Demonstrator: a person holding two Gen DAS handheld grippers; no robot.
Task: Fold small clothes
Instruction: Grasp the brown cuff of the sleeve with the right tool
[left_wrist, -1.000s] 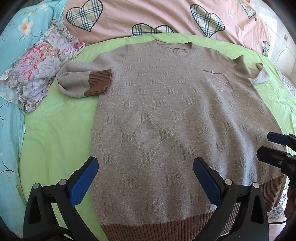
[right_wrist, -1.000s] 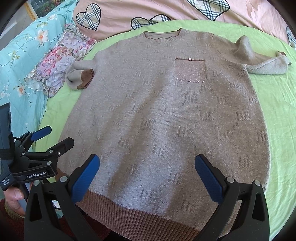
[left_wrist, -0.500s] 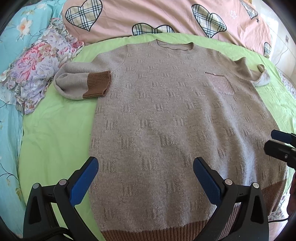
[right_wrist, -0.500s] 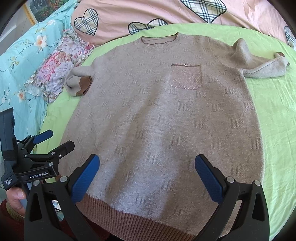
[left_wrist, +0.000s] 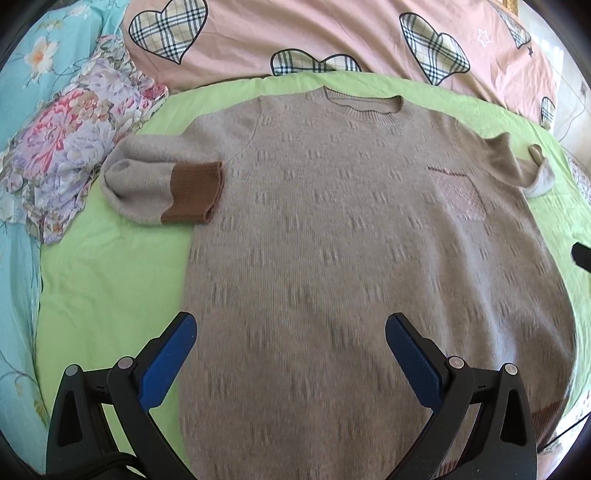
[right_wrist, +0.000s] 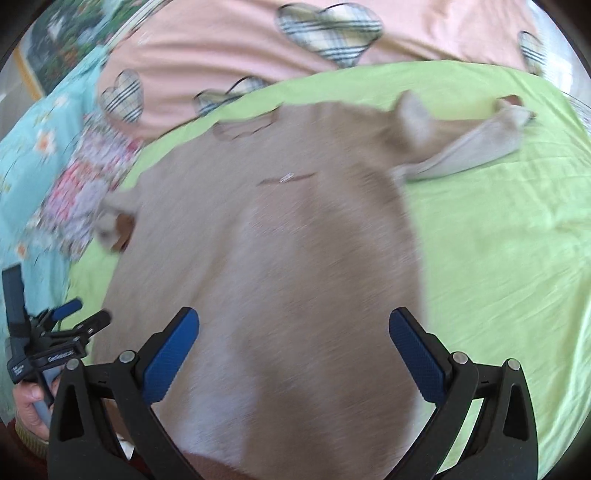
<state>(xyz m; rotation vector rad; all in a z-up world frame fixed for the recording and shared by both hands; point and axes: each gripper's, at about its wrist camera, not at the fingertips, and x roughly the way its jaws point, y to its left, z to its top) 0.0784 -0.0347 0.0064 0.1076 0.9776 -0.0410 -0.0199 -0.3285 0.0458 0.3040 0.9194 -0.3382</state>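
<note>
R wrist view motion-blurred; sweater (left_wrist: 351, 258) hem cut off at bottom edge.

beige knit sweater (left_wrist: 354, 251) lies flat, front up, sleeves folded.

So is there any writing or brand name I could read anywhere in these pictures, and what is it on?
White lettering on the body of the left gripper, seen in the right wrist view: blurred, cannot be read.
A smaller white label lower on the same tool: too small and blurred.
Small metal tag above the pocket of the sweater: no legible text.
The pink heart-print bedding shows patterns only, no words.
</note>
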